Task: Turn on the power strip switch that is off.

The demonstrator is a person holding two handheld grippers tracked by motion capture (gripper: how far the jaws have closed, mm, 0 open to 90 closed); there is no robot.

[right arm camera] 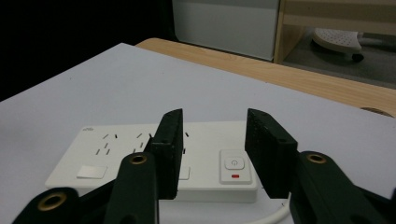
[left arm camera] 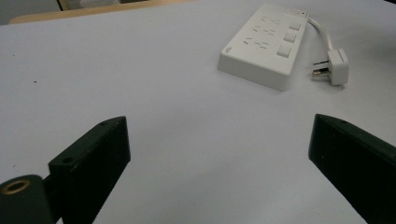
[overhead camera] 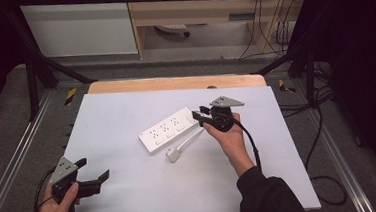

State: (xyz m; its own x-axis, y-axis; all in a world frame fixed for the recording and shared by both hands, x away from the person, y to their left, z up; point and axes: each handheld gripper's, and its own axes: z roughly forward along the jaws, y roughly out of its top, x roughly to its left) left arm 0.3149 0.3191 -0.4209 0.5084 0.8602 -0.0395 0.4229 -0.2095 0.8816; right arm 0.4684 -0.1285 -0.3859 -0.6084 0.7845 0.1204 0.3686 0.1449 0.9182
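Mid-counter [overhead camera: 131,190] lies power strip [overhead camera: 170,129], plug [overhead camera: 174,154] just beside. Right hand-held gripper [right arm camera: 212,154] at its switch end, half apart — left hand-held gripper [left arm camera: 219,158] wide apart, idle. Best approached level, centred over the red-marked switch [right arm camera: 235,169].

Lying slantwise mid-table on the white sheet [overhead camera: 131,190]: a power strip [overhead camera: 169,130], sockets and switches facing up. Trailing from one end, a cord [overhead camera: 192,137], ending in a plug [overhead camera: 173,154] resting just beside the strip. Peeking out beyond the sheet, a wooden edge [overhead camera: 174,83]. Snaking over the floor at right, black cables [overhead camera: 323,126].
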